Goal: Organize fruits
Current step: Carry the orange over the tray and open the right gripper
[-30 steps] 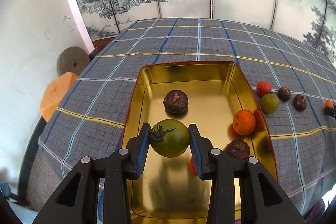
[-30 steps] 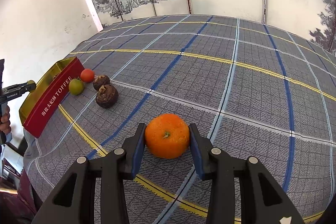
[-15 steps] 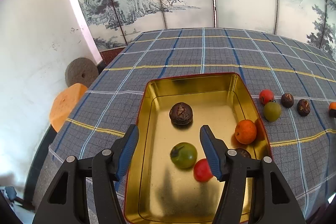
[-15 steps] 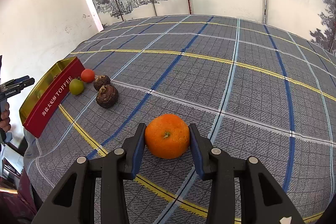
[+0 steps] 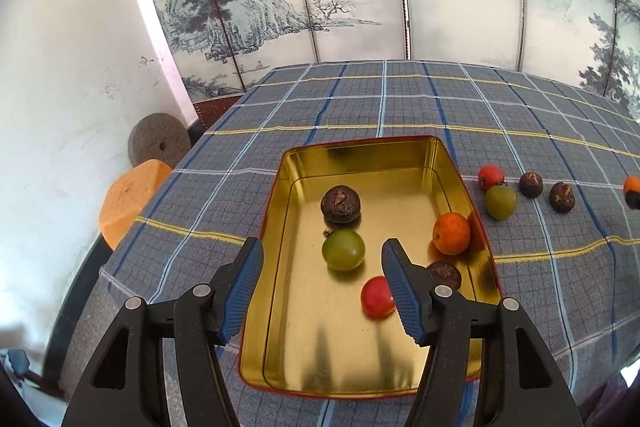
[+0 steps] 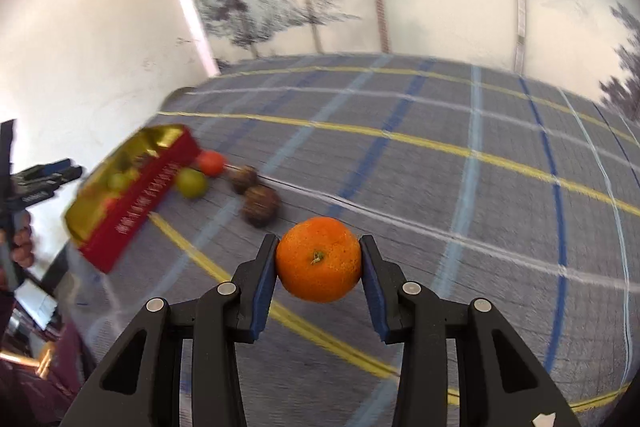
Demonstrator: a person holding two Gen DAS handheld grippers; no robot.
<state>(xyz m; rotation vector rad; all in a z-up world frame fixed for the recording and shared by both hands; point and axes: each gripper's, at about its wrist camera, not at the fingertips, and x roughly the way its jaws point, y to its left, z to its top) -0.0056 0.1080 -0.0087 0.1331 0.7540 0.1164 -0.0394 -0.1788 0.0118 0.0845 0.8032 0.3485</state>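
Note:
A gold tin (image 5: 352, 379) with red outer walls sits on the plaid tablecloth. It holds a green fruit (image 5: 343, 249), a red fruit (image 5: 375, 297), an orange (image 5: 451, 233) and two dark brown fruits (image 5: 341, 204). My left gripper (image 5: 322, 279) is open and empty above the tin's near half. My right gripper (image 6: 319, 267) is shut on an orange (image 6: 319, 259), held above the cloth. The tin also shows in the right wrist view (image 6: 132, 191), blurred.
Outside the tin's right wall lie a red fruit (image 5: 490, 177), a green fruit (image 5: 500, 201) and two dark brown fruits (image 5: 531, 184). An orange stool (image 5: 130, 193) and a round stone (image 5: 159, 143) stand past the table's left edge. Painted screens stand behind.
My left gripper opened, dropped the green fruit into the tin and drew back upward. My right gripper lifted the orange off the cloth and moved toward the tin.

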